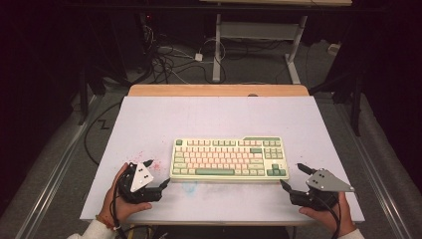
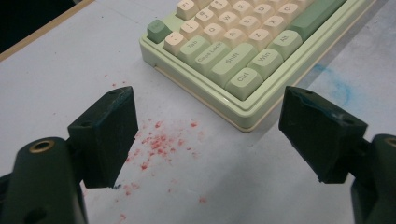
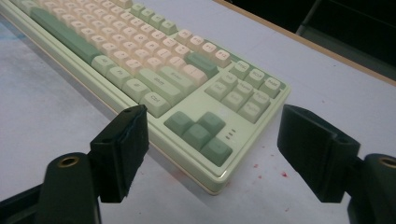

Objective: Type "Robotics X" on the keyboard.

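A: Centre of the high view, slightly low: keyboard flat on the desk, long axis left-right across the frame. Nothing holding it.

B: Grippers?

A: Left hand-held gripper at lower left, just off the keyboard's left end. Right hand-held gripper at lower right, just off the right end. Both spread wide, nothing between the jaws, no contact with the board.

B: Which is nearer?

A: About even. Left gripper view puts the Ctrl corner up and right of the jaws, close. Right gripper view puts the arrow-key corner dead ahead between the jaws, maybe a touch closer.

B: So the move?

A: My guess: each closes in on its own short end, a two-ended grip along the long axis. Each jaw gap looks wide enough for the case edge, can't be sure.

B: Materials?

A: Hard plastic case, pale green, glossy rim. Keycaps cream and sage, rounded tops. Black, blocky, matte jaw pads. Desk top is a pale matte sheet with red specks at left and a faint blue smear.
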Demonstrator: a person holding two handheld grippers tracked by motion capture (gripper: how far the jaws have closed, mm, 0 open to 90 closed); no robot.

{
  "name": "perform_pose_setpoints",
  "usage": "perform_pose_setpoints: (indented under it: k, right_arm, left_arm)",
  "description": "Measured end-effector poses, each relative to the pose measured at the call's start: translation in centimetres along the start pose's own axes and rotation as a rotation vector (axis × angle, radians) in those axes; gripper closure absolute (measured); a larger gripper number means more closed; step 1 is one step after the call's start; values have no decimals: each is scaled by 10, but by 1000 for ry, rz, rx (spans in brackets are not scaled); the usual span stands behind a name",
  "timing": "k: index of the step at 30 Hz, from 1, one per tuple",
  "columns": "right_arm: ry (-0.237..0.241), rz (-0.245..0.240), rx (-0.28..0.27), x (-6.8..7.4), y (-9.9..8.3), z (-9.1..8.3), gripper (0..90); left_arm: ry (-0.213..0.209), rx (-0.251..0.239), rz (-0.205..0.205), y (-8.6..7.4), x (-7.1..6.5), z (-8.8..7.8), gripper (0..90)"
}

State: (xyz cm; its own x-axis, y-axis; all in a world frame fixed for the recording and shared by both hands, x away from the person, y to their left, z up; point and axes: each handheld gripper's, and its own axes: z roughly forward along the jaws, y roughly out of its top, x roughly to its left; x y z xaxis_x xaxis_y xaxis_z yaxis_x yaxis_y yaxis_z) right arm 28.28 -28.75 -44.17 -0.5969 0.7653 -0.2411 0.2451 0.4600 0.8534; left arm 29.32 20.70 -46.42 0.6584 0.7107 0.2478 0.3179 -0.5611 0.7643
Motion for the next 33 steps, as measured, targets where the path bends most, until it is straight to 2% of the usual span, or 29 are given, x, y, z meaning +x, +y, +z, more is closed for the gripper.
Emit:
perform_pose_setpoints:
  k: [3,7,11,14,18,20,23,26,29,33]
  right_arm:
    - [6,13,-8,-2,0,0,269]
    - [-10,15,-9,-2,1,-2,266]
    - [-18,12,-12,-3,4,-2,268]
    - [-6,-3,0,-2,6,-2,314]
    - [13,-14,9,-2,13,3,460]
    - [9,1,15,-3,19,6,565]
    - [37,17,31,-5,26,14,705]
    - [67,2,56,-3,32,24,821]
    - [93,-21,80,3,36,36,892]
    - [125,-31,109,7,42,51,900]
  left_arm:
    - [-5,-1,-3,0,0,0,184]
    - [-6,0,7,0,-2,0,184]
    - [-4,0,0,-2,-1,-2,184]
    - [-1,7,9,-2,-2,-3,184]
    - [2,12,3,-3,-2,-2,184]
    - [0,11,2,-2,-2,-2,184]
    - [-2,17,6,-2,-3,-1,185]
    - [-5,26,10,-1,-4,0,185]
    - [-5,28,13,-1,-4,1,185]
    - [-9,29,11,-1,-4,1,185]
